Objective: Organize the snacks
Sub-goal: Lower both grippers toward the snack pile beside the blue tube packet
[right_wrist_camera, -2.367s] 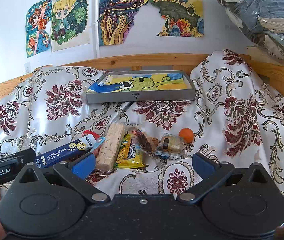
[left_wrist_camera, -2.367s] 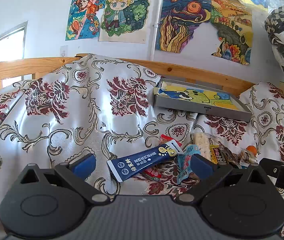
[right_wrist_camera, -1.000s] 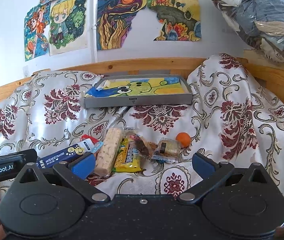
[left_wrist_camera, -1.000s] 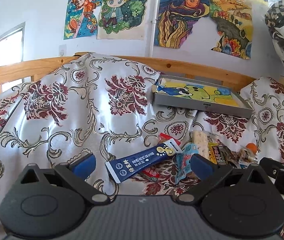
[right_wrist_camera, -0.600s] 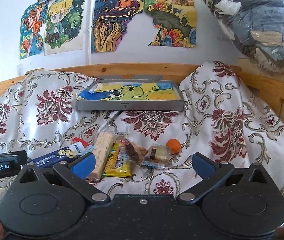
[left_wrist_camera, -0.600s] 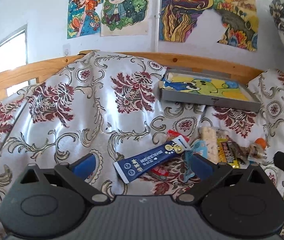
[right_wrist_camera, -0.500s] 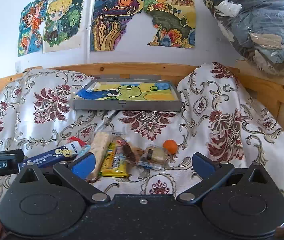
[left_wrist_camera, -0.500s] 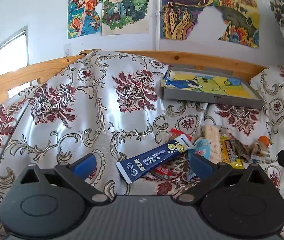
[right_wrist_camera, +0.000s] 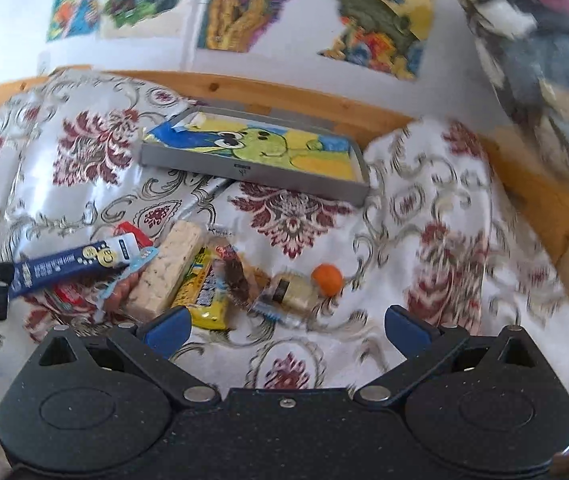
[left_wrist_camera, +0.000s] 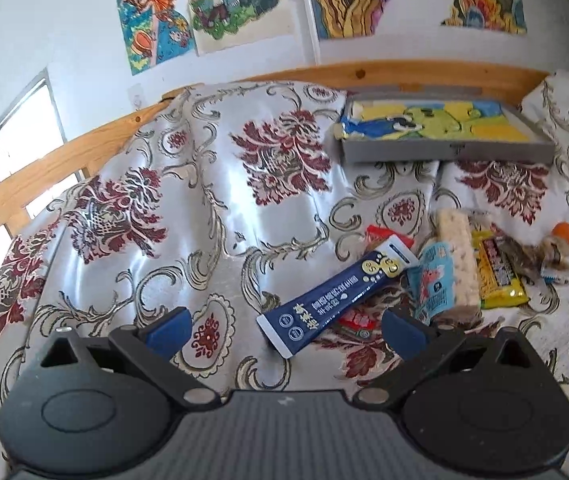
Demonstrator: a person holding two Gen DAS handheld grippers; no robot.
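None of the snacks had been sorted: the blue tube (left_wrist_camera: 338, 295), pale bar (left_wrist_camera: 455, 256), yellow packet (left_wrist_camera: 498, 276) and orange sweet (right_wrist_camera: 327, 279) lay clustered on the cloth (left_wrist_camera: 164, 208), short of the grey tray (left_wrist_camera: 446, 151). Left gripper (left_wrist_camera: 286, 326) and right gripper (right_wrist_camera: 286, 326) were spread, holding nothing.

We've got a little snack pile mid-right in the left wrist frame: a long dark blue packet (left_wrist_camera: 338, 298) lying diagonally over a red wrapper (left_wrist_camera: 384, 236), a light blue pouch (left_wrist_camera: 434, 280) beside it, then a pale rice bar (left_wrist_camera: 456, 258), a yellow packet (left_wrist_camera: 498, 276) and a small orange ball (left_wrist_camera: 564, 232) at the far right. A grey tray (left_wrist_camera: 444, 152) with a cartoon picture sits flat in the upper right.
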